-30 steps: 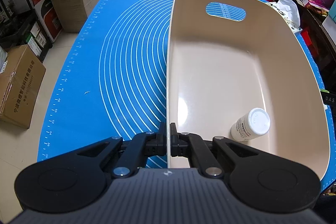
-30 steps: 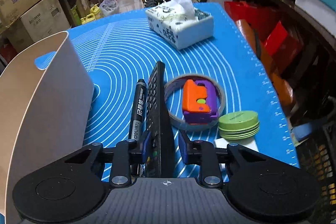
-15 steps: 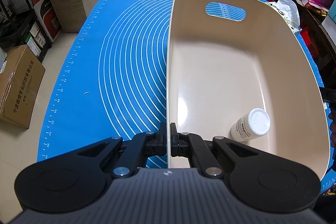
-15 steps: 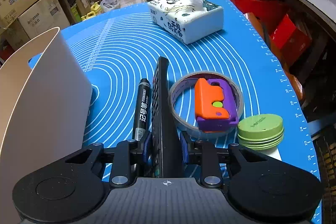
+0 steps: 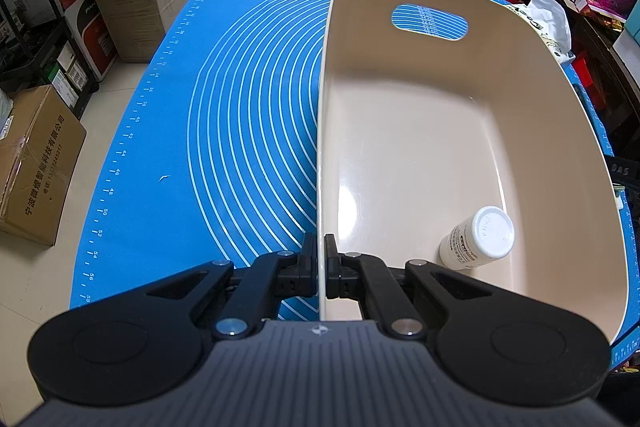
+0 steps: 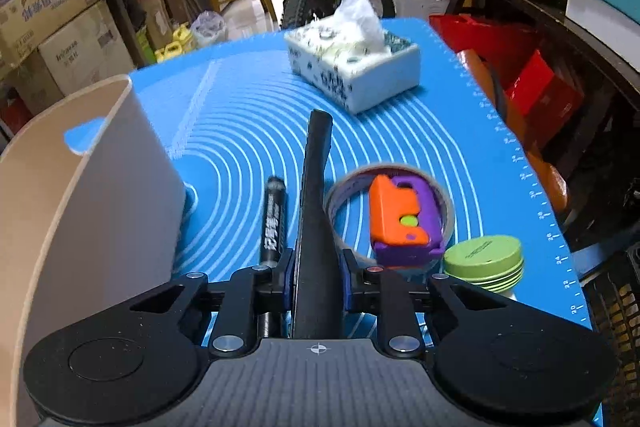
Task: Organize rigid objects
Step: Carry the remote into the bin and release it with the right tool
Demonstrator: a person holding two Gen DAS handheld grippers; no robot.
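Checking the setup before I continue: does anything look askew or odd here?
Only the orange-and-purple toy: it rests propped on the tape roll, tilted rather than flat on the blue mat. The white bottle lies toppled in the beige bin.

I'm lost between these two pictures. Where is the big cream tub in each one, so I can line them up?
Left wrist view: the cream tub fills the right half; the left gripper pinches its near wall, and a white bottle lies inside.
Right wrist view: the tub stands at the left edge, seen from outside, beside the black remote in the right gripper.
Shared landmark: the tissue box, peeking past the tub's right rim.
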